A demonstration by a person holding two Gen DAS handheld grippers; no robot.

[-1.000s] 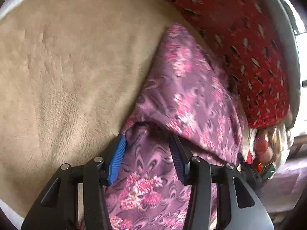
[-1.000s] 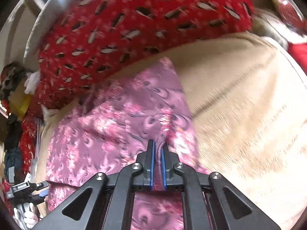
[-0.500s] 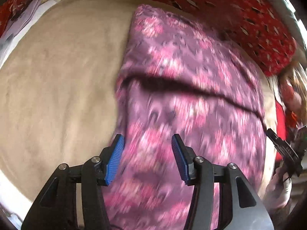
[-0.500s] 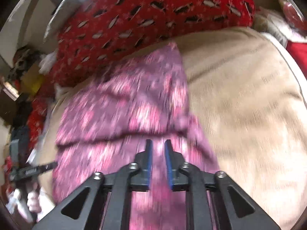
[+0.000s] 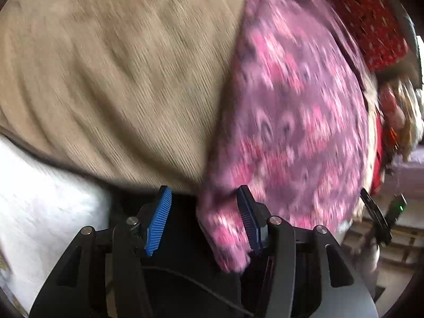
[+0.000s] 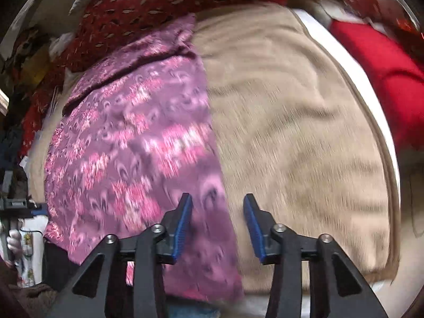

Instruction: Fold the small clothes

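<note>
A purple garment with pink flowers [image 5: 291,122] lies flat on a beige blanket [image 5: 106,79], a dark fold line across its far part [image 6: 127,69]. My left gripper [image 5: 202,212] is open at the garment's near left corner. That corner hangs between the fingers, close to the right pad [image 5: 247,217], with nothing pressing on it. My right gripper [image 6: 218,217] hovers over the garment's [image 6: 132,137] near right edge. Its jaws are opening, the cloth edge lies under the gap, and the pads do not touch it. Both views are motion-blurred.
A red patterned cushion [image 6: 159,8] lies behind the garment. A plain red cloth [image 6: 384,79] sits at the right, past the blanket's [image 6: 291,119] white border. A white sheet [image 5: 39,212] shows under the blanket at the near left. Clutter fills the far left side [image 6: 26,61].
The right gripper let go of the pinched cloth and opened. Both grippers drew back to the garment's near edge, the left one to its left corner. The garment now lies flatter.
</note>
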